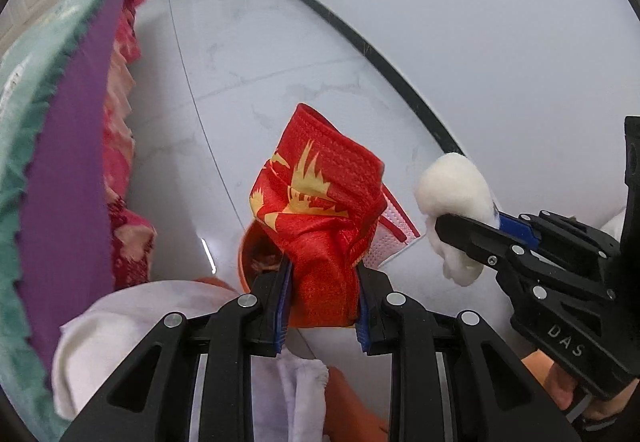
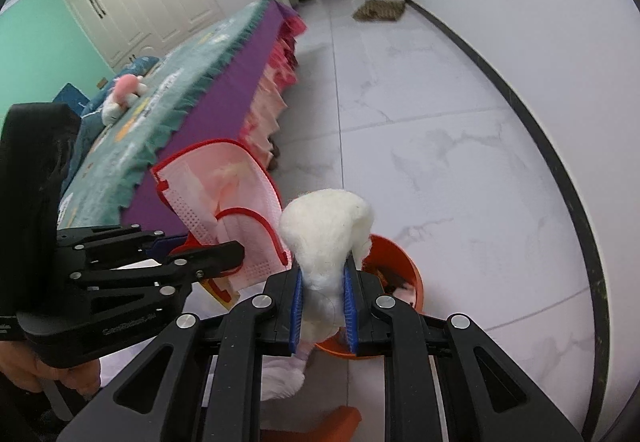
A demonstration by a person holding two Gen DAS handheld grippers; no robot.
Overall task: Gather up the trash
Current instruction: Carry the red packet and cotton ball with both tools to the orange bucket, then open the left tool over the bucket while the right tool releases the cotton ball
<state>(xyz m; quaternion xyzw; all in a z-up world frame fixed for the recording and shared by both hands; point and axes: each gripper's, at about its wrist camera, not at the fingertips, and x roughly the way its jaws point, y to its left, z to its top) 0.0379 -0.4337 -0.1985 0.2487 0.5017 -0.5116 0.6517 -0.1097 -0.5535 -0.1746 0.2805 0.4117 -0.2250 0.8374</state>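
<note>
Above the orange bin (image 2: 404, 274) on the white tiled floor (image 2: 440, 121), I hold both pieces of trash ready to drop. My left gripper (image 1: 323, 306) is clamped on a crumpled red face mask (image 1: 320, 209), its pale lining turned toward my other hand. My right gripper (image 2: 323, 312) pinches a white cotton wad (image 2: 326, 234), narrow around its stem. The bin sits just beside the purple-skirted bed (image 2: 224, 89) and already holds some dark scraps I cannot identify. Picking up looks done for these two items; releasing them into the bin is what remains, by my reckoning.
</note>
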